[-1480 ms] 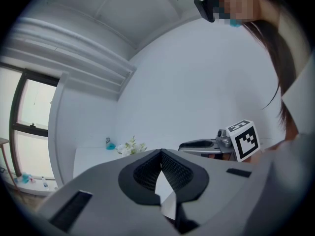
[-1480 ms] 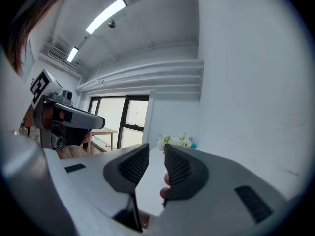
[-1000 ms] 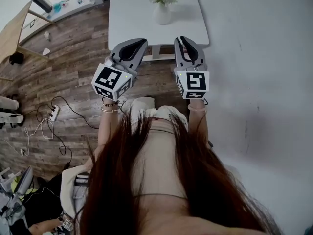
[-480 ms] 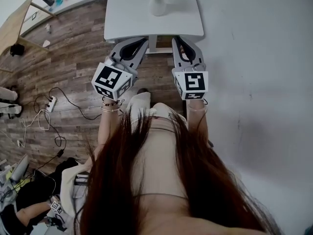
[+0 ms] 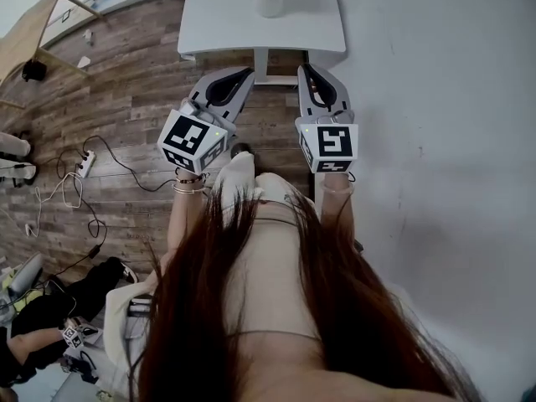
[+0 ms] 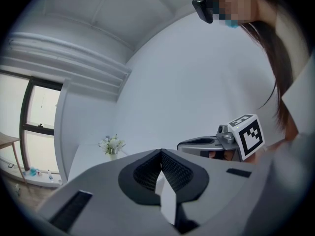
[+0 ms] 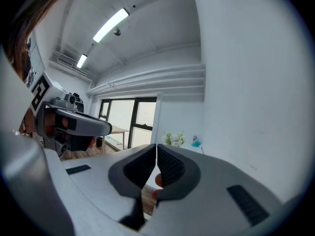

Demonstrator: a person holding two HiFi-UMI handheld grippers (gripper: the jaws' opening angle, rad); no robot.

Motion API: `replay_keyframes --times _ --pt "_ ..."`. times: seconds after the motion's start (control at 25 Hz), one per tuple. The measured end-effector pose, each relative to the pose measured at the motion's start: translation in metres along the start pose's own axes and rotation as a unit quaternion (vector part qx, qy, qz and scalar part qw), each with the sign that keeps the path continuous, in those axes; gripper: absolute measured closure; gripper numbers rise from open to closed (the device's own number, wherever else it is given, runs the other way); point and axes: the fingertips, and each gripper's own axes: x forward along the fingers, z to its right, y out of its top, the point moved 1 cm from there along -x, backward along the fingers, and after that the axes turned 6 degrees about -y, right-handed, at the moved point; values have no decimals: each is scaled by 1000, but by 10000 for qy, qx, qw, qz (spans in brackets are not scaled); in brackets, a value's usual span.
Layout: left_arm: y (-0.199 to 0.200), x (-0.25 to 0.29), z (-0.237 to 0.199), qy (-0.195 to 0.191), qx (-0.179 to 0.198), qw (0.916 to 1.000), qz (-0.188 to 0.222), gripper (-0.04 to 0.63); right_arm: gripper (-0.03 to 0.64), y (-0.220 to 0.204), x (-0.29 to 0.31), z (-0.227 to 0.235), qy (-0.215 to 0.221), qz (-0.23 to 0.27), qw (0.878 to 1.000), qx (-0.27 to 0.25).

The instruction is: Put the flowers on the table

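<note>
Bright, even daylight comes from the windows (image 7: 129,122) beyond the right tongs (image 7: 156,146), with ceiling strip lights (image 7: 110,24) glowing high above them; shadows are faint, fisheye bending and black corners ring both gripper views, and the near jaws look soft.

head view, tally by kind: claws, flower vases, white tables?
Claws: 2, left claw and right claw (jaws just closed further, nothing between them)
Vase of flowers: 1
White table: 1
Total: 4
</note>
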Motion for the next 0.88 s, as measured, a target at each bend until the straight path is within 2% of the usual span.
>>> replay_keyframes --times 0.36,0.56,0.88 --pt "-1 1 21 139 -82 9999 -50 592 586 5 -20 7 177 53 9997 152" --pt "-5 0 41 162 -3 9999 -44 592 589 0 -35 11 190 86 9998 73" --pt "-5 -8 43 301 36 9995 -68 592 589 2 -39 4 239 122 9996 62"
